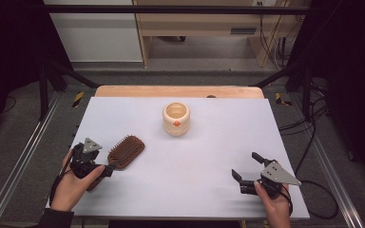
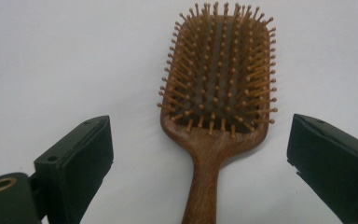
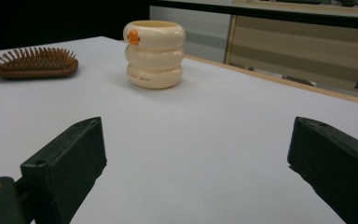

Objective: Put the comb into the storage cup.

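in the high view, the left gripper (image 1: 105,169) is seen at the near left of the white table (image 1: 209,156), held in a hand (image 1: 71,187), with its jaws at the handle end of a wooden hairbrush (image 1: 126,150). the brush head is seen beyond the jaws, angled away and to the right, bristles up. the right gripper (image 1: 246,167) is held at the near right, jaws spread wide with nothing between them, well apart from the brush. a cream ringed cup (image 1: 176,118) is seen standing upright farther off, between the two grippers and beyond both; its inside is seen from above, and nothing can be made out in it.

in the left gripper view, what the high view leaves unclear is settled: the jaws of the left gripper (image 2: 200,158) are spread wide, and the hairbrush (image 2: 216,93) handle lies between them, touched by neither pad. the bristled head lies straight ahead of the jaws, flat on the table (image 2: 51,60).

in the right gripper view, the open jaws of the right gripper (image 3: 196,163) are seen with only bare table (image 3: 191,140) between them. the cup (image 3: 154,54) is seen ahead and slightly left, its three stacked rings and an orange mark shown from the side. the hairbrush (image 3: 35,63) is seen far to the left, in profile.
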Tool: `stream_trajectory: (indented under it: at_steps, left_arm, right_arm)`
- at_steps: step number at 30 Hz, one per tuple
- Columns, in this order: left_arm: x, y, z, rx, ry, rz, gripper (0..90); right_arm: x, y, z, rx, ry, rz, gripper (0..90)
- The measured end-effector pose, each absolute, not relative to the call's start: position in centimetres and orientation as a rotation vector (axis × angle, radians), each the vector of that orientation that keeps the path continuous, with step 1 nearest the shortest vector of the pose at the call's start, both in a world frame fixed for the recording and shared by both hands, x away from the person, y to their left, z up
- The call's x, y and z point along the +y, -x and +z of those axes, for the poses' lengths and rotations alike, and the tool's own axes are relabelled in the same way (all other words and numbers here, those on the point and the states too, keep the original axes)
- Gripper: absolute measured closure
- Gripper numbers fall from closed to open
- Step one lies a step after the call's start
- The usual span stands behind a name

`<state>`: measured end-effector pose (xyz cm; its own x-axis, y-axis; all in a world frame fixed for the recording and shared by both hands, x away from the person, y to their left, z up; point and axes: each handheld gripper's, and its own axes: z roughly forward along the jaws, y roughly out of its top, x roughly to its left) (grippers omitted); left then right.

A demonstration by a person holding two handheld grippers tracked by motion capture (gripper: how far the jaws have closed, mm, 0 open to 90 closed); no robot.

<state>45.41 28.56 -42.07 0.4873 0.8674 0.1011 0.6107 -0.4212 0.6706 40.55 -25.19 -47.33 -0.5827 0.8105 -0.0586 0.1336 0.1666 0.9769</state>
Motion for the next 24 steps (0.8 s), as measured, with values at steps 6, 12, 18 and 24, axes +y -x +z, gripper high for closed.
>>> stream_trajectory:
  at_steps: [6,12,18,24]
  left_arm:
    - [27.9,-45.7,-42.1,1.181,-2.248,0.568,6.7]
    - [26.7,-45.5,-42.6,1.132,-2.32,0.569,7.7]
    - [27.0,-45.8,-43.1,1.149,-2.351,0.538,8.3]
    - [27.2,-46.0,-43.3,1.147,-2.396,0.509,8.3]
  right_arm:
    - [-25.2,-40.5,-47.2,1.826,-0.901,1.464,4.3]
    - [-25.4,-40.4,-47.2,1.824,-0.905,1.459,4.3]
    - [-25.2,-40.5,-47.3,1.838,-0.893,1.435,4.3]
    - [-25.3,-40.5,-47.2,1.829,-0.899,1.44,4.3]
